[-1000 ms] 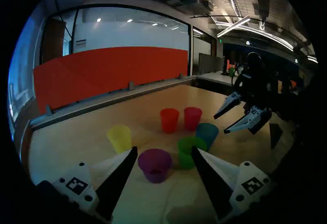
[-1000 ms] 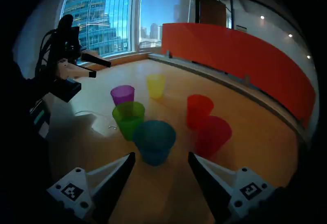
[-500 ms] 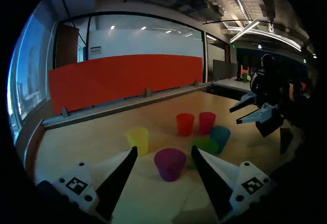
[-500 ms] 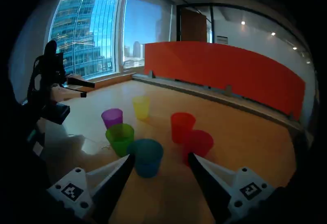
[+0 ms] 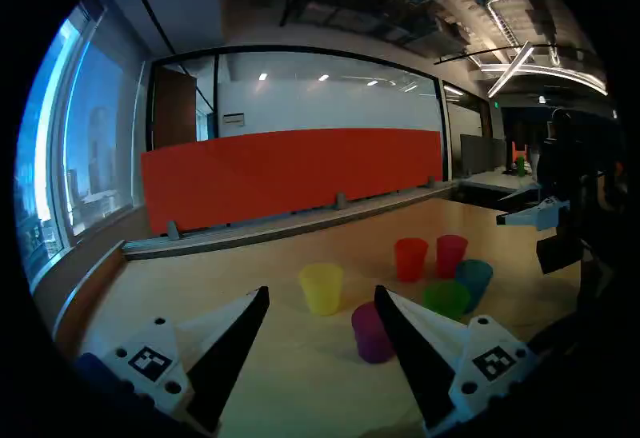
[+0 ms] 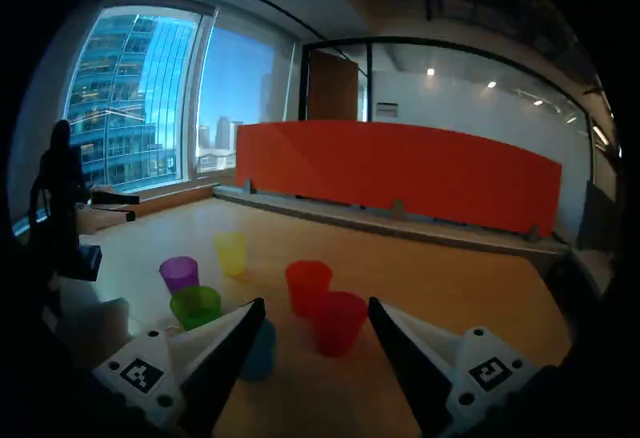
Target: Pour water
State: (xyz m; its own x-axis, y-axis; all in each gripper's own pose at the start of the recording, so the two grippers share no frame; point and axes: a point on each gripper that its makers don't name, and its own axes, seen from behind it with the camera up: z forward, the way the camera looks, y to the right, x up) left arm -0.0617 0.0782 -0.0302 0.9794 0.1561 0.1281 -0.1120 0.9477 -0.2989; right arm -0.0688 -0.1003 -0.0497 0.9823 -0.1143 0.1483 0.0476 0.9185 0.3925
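**Left gripper view.** We see the left tongs (image 5: 320,290) spread wide, gripping nothing. The yellow cup (image 5: 322,294) stands on the counter (image 5: 200,278) beyond the gap between the tips. The purple cup (image 5: 370,334) sits nearer, partly hidden behind the right-hand finger. The green cup (image 5: 446,298), blue cup (image 5: 476,276), orange cup (image 5: 410,258) and red cup (image 5: 451,254) cluster further right. Bare counter lies to the left of the yellow cup, up to the orange panel (image 5: 288,174). The right tongs (image 5: 534,216) hang level above the counter's right side.

**Right gripper view.** The right tongs (image 6: 315,302) are also wide apart and empty. The red cup (image 6: 339,324) and orange cup (image 6: 308,284) stand within the gap. The blue cup (image 6: 261,350) is half hidden by the left-hand finger. Open counter extends to the right. The left tongs (image 6: 112,198) show at the far left, near the window (image 6: 136,118).
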